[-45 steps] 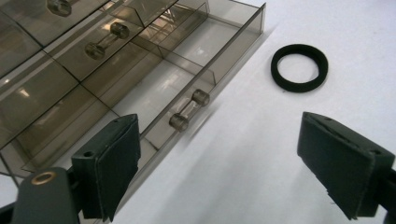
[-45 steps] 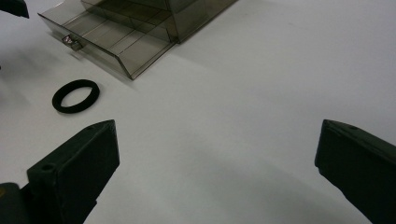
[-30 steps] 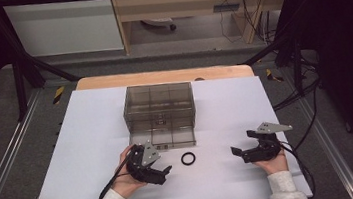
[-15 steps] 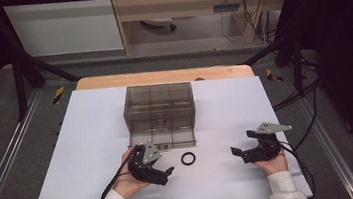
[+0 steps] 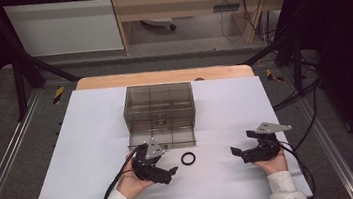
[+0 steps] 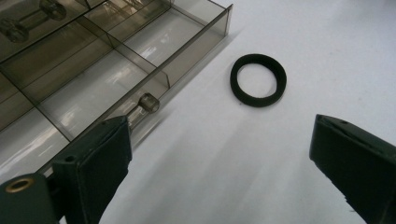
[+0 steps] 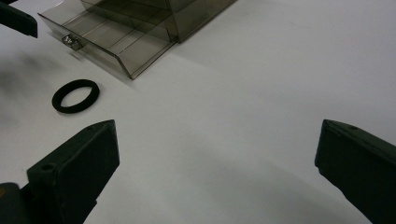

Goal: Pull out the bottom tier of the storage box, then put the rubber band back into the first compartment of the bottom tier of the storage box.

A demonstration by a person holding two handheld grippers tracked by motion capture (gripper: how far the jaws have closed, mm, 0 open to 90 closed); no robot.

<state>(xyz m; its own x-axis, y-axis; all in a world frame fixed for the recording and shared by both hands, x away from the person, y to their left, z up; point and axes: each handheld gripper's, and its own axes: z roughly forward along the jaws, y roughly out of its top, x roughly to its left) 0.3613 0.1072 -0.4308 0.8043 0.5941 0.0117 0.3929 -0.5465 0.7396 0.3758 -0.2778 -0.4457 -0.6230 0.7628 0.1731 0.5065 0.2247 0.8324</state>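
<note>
The left claw (image 5: 164,167) hovers low over the white table (image 5: 93,139) with its jaws spread wide and nothing between them. Compared with a second ago it has barely moved: the hand has turned it a little, and it sits just in front of the drawer as before. Ahead of its jaws, a bit toward the right one, lies the black ring (image 6: 258,80), near the jaw tips but apart from them. The ring lies flat on the table with its hole facing straight up; being round, it has no long axis to speak of and points nowhere. It has not shifted since the earlier frames.

To the left jaw's side is the open drawer (image 6: 116,70) of the smoky clear box (image 5: 159,106), pulled toward the person, its small knob (image 6: 148,102) just beyond that jaw. The ring sits just beside the drawer's front corner, not touching it.

Well off to the ring's other side, the right claw (image 5: 243,153) rests where it was, jaws likewise wide apart and empty, aimed toward the ring (image 7: 75,95), which lies ahead of its left jaw.
</note>
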